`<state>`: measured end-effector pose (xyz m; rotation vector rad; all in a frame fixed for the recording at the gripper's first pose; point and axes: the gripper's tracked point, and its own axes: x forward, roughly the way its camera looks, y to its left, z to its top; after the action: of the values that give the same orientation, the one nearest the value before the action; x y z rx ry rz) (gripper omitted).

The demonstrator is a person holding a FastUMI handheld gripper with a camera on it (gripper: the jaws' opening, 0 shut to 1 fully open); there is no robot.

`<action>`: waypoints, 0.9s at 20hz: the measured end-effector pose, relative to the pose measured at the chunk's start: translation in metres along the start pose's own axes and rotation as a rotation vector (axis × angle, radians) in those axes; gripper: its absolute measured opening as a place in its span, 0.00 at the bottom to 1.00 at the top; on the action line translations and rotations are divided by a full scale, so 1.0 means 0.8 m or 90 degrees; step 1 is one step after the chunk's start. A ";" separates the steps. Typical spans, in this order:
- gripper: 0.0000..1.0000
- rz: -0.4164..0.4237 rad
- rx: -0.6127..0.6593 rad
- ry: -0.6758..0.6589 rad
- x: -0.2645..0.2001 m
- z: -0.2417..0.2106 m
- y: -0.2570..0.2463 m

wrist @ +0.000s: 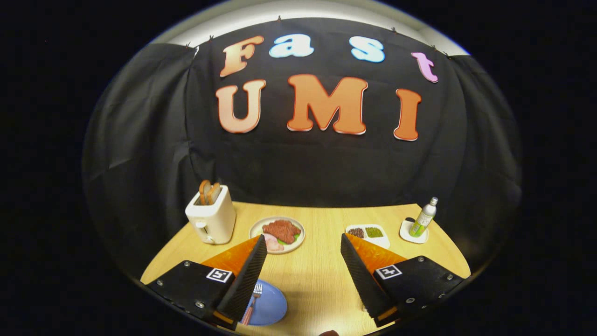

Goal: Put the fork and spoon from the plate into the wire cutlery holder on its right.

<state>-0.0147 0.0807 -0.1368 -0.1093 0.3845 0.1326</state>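
Note:
A blue plate [271, 308] lies on the wooden table [312, 275] under and just right of my left finger. On it rests a fork [254, 295] with its tines pointing away from me; its handle runs back under the finger. The spoon and the wire cutlery holder are hidden behind my fingers. My gripper [303, 247] hovers above the table, open wide, with nothing between the fingers.
A white toaster [212, 218] with bread slices stands at the back left. A plate of meat [278, 233] sits beyond the fingers at centre. Farther right are a small white dish of food [368, 233] and a bottle [423, 219] on a coaster.

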 end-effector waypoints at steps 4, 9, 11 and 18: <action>0.96 0.046 -0.025 0.102 0.010 -0.075 0.053; 0.91 0.103 -0.050 0.259 0.007 -0.189 0.109; 0.88 0.103 -0.038 0.299 0.003 -0.219 0.122; 0.58 0.083 -0.029 0.381 -0.005 -0.292 0.138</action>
<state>-0.1205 0.1586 -0.3595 -0.1696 0.9867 0.2378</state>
